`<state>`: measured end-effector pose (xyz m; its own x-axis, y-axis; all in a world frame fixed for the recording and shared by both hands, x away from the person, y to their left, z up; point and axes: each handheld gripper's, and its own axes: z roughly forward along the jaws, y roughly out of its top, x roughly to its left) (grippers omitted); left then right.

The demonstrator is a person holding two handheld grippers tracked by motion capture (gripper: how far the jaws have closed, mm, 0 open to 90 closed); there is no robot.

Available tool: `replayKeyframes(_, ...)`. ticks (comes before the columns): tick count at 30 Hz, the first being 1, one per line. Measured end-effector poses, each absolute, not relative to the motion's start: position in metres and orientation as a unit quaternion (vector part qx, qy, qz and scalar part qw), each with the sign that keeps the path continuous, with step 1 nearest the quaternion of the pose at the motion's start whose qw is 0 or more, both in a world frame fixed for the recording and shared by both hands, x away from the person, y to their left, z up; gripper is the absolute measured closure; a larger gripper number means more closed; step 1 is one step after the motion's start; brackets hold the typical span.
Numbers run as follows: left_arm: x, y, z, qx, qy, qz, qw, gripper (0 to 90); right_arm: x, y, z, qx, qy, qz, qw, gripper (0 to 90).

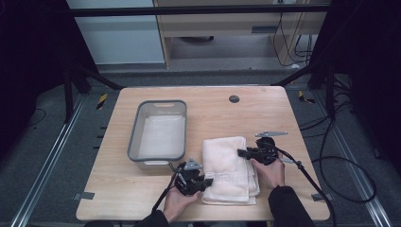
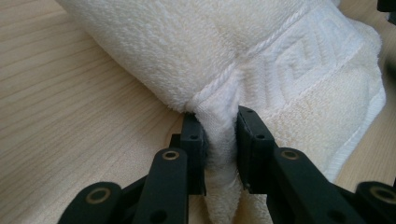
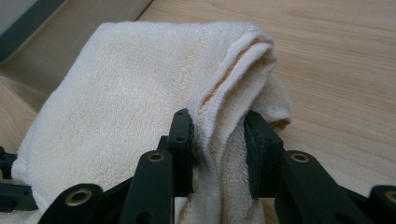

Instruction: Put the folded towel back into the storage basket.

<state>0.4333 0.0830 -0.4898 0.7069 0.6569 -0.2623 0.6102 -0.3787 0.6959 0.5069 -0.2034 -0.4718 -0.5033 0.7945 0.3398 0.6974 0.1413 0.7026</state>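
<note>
both grips are set — left gripper [image 1: 206,182] and right gripper [image 1: 242,152] each pinch the folded towel [image 1: 227,168] on the surface [image 1: 265,109], at 3 o'clock of the bin [image 1: 160,130]; next, probably a level lift together.

Towel [image 2: 196,51] fluffy terry cloth; table [image 2: 70,116] matt wood; tub [image 1: 137,130] smooth plastic

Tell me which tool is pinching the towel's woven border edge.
The left tool: it clamps the towel at its patterned band, near the person. The right tool grips plain folded layers.
</note>
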Motion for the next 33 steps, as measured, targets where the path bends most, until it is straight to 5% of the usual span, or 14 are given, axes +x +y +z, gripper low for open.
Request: replayKeyframes(33,0.42,0.097,-0.443,0.809,0.352,0.067,0.466,75.1,0.481,-0.209,-0.416,0.457,0.73,0.497,0.106,68.0)
